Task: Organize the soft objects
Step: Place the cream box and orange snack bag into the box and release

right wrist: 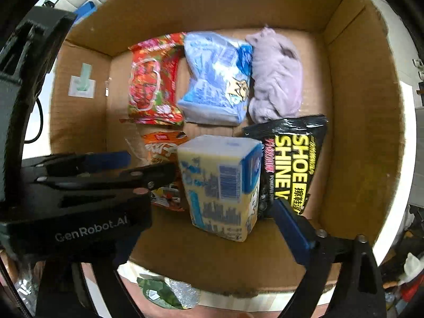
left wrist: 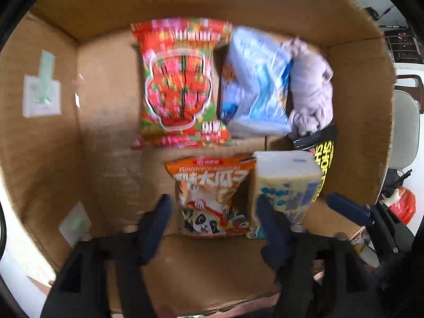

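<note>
A cardboard box (left wrist: 357,106) lies open under both grippers, with 6 soft things on its floor. In the far row, from left to right, lie a red snack bag (left wrist: 180,84), a blue pack (left wrist: 254,84) that tilts against its neighbours, and a lilac cloth (left wrist: 312,87) bunched up near the right wall. In the near row lie an orange panda bag (left wrist: 212,196), a yellow tissue pack (left wrist: 286,180) standing on end, and a black shoe-shine pouch (right wrist: 291,164) just beside the tissue pack on its right.

The left gripper (left wrist: 214,209) points down into the box. Its 2 blue-padded fingers (left wrist: 159,220) stand apart, 1 on each side of the panda bag's near end; the right one overlaps the tissue pack's lower edge, and whether it touches I cannot tell. Neither finger presses on the bag.

The right gripper (right wrist: 212,185) also points down. Its fingers are wide apart, with the tissue pack between them and free of both: the left one (right wrist: 106,159) reaches across over the panda bag, the right one (right wrist: 291,225) sits low beside the shoe-shine pouch's near end. The left gripper's black body fills the lower left of the right wrist view.

A white label (left wrist: 42,98) with a green strip is stuck on the box's left wall.
</note>
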The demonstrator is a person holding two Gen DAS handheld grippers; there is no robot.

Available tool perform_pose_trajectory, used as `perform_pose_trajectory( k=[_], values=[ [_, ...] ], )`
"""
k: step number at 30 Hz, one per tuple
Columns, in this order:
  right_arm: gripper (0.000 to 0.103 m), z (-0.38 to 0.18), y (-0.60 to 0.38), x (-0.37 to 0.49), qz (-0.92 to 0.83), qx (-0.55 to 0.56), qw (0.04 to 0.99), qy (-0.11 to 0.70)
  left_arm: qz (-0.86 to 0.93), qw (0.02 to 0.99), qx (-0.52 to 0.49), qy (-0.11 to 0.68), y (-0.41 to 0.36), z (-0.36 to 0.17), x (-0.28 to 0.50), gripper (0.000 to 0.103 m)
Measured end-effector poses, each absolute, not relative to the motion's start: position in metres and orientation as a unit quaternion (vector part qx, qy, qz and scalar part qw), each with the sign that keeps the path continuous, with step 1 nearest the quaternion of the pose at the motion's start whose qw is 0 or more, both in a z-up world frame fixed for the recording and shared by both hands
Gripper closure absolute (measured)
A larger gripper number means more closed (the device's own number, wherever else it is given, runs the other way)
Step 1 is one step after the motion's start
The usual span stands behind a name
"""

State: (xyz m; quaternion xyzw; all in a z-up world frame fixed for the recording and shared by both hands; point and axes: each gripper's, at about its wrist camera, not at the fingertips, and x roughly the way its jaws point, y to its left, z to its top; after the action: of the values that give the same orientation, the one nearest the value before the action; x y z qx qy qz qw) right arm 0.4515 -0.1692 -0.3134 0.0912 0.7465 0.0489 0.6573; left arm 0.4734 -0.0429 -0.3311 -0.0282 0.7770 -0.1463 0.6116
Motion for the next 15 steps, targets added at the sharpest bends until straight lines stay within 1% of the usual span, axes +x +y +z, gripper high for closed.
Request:
perform_pose_trajectory(
  k=[2, 4, 6, 15],
  values=[
    [0.007, -0.312, -0.169, 0.452, 0.042, 0.088, 0.661, 0.744, -0.144, 0.621, -0.029, 0.770, -0.042, -0.323, 0.472, 0.020],
    [0.000, -0.306, -0.169, 0.452, 0.032, 0.073, 0.670, 0.738, -0.142, 0.631, -0.027, 0.763, -0.039, -0.312, 0.473, 0.018],
    [0.000, -0.299, -0.168, 0.451, 0.026, 0.069, 0.675, 0.734, -0.135, 0.643, -0.018, 0.753, -0.042, -0.302, 0.471, 0.005],
    [0.000, -0.265, -0.168, 0.438, 0.003, 0.059, 0.699, 0.713, -0.113, 0.686, -0.007, 0.718, -0.016, -0.249, 0.452, 0.005]
  ],
)
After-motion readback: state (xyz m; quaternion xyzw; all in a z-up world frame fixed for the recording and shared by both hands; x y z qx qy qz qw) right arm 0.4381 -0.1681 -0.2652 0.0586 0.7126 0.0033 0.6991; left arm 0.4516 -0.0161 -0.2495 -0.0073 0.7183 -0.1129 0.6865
